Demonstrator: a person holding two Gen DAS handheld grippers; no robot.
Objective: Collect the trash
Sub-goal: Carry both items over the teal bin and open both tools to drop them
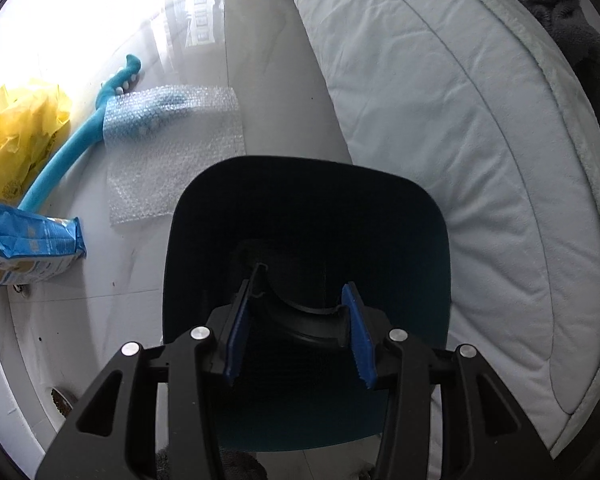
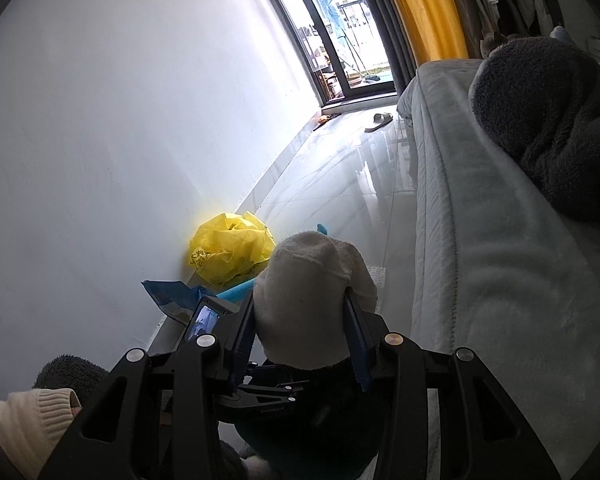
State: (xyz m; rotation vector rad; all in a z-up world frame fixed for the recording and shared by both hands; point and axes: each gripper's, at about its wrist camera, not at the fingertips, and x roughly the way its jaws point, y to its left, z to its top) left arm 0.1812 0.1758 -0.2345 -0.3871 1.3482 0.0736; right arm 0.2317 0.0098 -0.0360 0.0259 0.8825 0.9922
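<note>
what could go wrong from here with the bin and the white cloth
1. The right gripper pinches only the lower end of the white cloth; the loose top could snag or slip before it reaches the bin.
2. The left gripper grips only the bin's rim, so the dark bin could swing or tip.
3. The bin blocks the left view of the floor; the bubble wrap beside it could get pinned underneath.

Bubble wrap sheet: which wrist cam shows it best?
Left wrist. The bubble wrap sheet lies flat on the floor, nearly whole, overlapping the blue plush toy. The right wrist view shows only a sliver beside the cream cloth in the right tool.
</note>
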